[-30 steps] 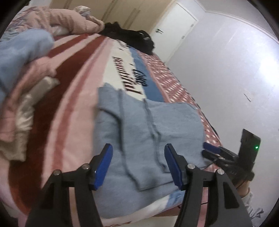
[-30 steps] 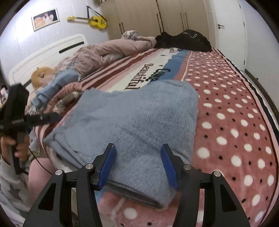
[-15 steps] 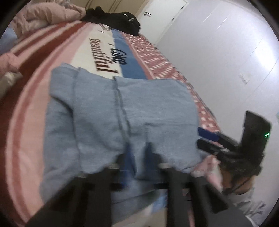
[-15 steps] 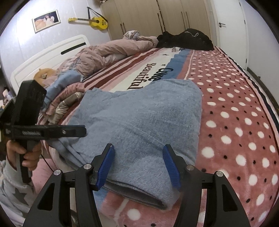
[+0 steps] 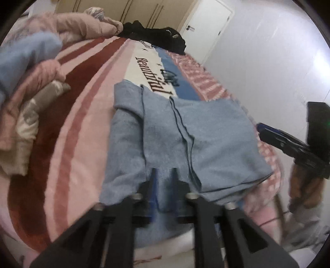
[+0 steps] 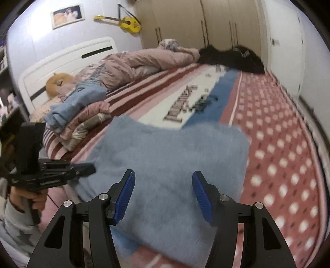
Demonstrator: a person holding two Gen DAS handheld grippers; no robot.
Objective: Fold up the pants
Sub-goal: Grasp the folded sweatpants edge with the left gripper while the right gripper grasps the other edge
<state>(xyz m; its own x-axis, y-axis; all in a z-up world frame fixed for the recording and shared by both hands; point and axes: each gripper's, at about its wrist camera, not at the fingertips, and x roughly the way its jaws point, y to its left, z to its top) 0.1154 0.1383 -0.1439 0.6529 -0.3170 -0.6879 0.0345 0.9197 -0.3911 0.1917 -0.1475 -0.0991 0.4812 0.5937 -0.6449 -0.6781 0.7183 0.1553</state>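
The left tongs (image 5: 164, 175) reach low over the bed (image 5: 82, 115), nipping the near edge of the blue pants (image 5: 185, 140). The right tongs (image 6: 163, 193) hover wide above them. Blur hides the nipped fold's detail.

1. We are looking at a home bedroom: a bed (image 6: 278, 144) with a white headboard (image 6: 68, 55) is filling the room.
2. We are seeing a wardrobe (image 6: 206, 22), a framed photo (image 6: 68, 15) and a yellow guitar (image 6: 125, 20) hanging on the wall.
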